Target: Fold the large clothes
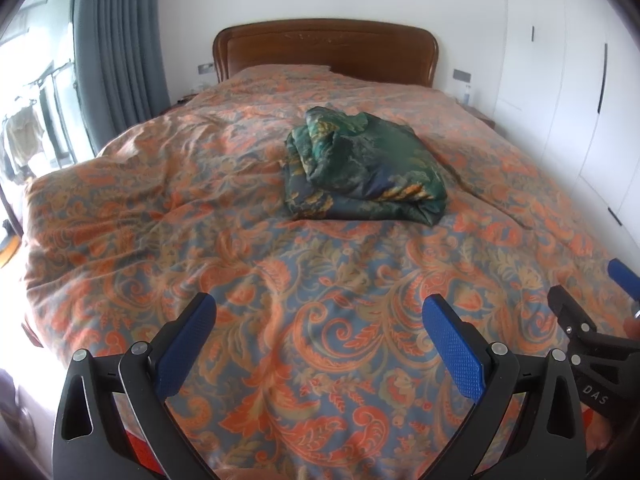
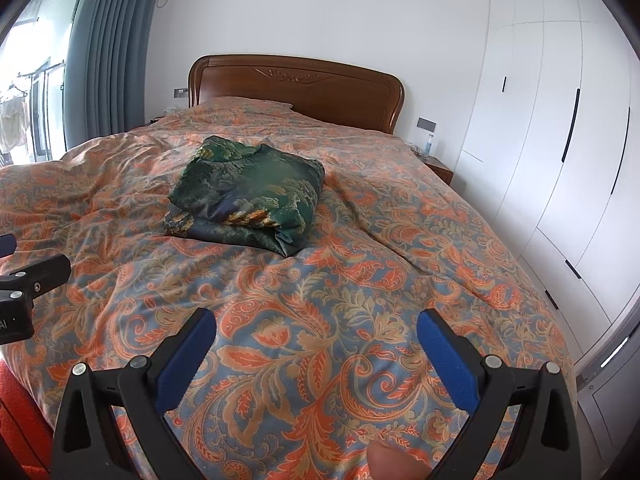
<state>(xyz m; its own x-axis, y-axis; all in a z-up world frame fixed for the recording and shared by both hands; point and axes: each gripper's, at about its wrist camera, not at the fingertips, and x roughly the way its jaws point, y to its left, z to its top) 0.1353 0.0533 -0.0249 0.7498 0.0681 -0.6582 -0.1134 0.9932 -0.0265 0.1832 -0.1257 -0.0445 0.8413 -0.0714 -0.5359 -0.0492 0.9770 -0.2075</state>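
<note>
A dark green patterned garment (image 1: 362,166) lies folded in a thick bundle on the middle of the bed; it also shows in the right wrist view (image 2: 248,196). My left gripper (image 1: 320,312) is open and empty, held above the foot of the bed, well short of the bundle. My right gripper (image 2: 316,326) is open and empty too, beside it at about the same distance. The right gripper shows at the right edge of the left wrist view (image 1: 592,308). The left gripper's tip (image 2: 24,276) shows at the left edge of the right wrist view.
The bed is covered by an orange and blue paisley quilt (image 1: 200,208) with a wooden headboard (image 1: 324,50) behind. White wardrobe doors (image 2: 560,160) stand along the right. A grey curtain (image 1: 116,60) and window are at the left. A nightstand (image 2: 438,168) holds a bottle.
</note>
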